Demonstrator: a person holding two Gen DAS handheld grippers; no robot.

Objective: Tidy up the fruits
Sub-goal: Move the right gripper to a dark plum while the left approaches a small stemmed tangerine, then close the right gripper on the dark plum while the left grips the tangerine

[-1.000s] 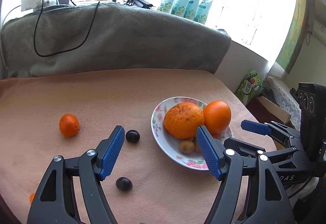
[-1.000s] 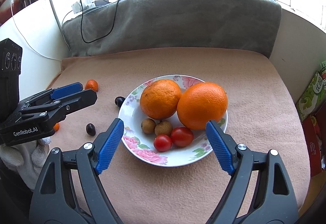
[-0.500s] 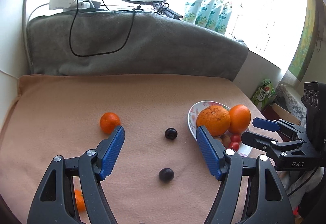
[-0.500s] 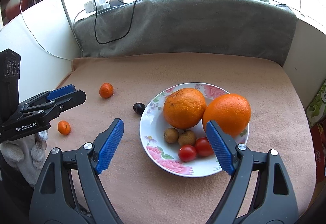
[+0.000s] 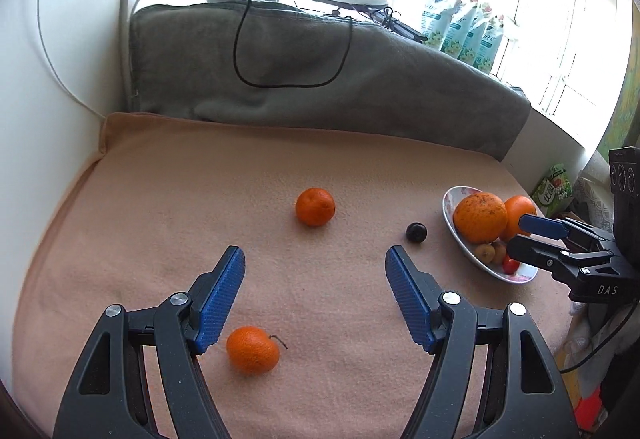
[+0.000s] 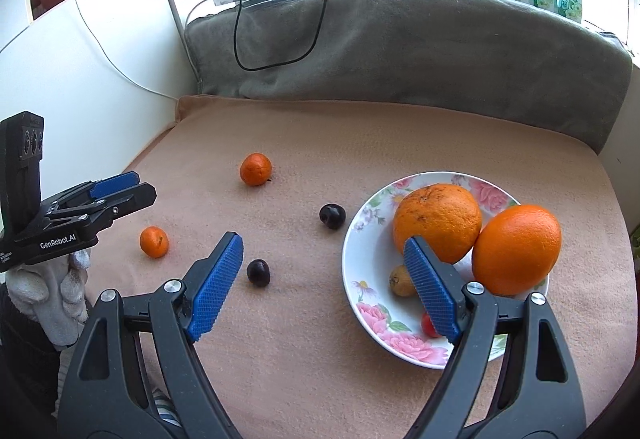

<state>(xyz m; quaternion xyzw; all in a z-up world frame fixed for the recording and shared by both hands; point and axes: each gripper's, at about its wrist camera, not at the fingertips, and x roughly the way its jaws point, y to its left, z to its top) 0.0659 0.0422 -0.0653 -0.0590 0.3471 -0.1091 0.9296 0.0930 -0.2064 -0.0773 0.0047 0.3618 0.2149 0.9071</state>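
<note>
- Far left, the left gripper (image 5: 315,297) hangs over the peach blanket (image 5: 240,199), fingers spread wide with nothing between them.
- Just beside its left finger, low down, sits a small mandarin (image 5: 252,350) with a bit of stem.
- Ahead of it, a second mandarin (image 5: 315,206) lies alone mid-blanket, well apart from the first.
- Moving right, a dark plum (image 6: 332,216) rests just beside the floral plate (image 6: 362,239), not touching; another dark plum (image 6: 258,272) lies near the right gripper's left finger.
- The right gripper (image 6: 323,281) is wide open too, holding nothing, its right finger over the plate.
- On the plate: two big oranges (image 6: 437,222) touching each other, a small brown fruit (image 6: 402,281), and a cherry tomato (image 6: 429,325) half hidden.
</note>
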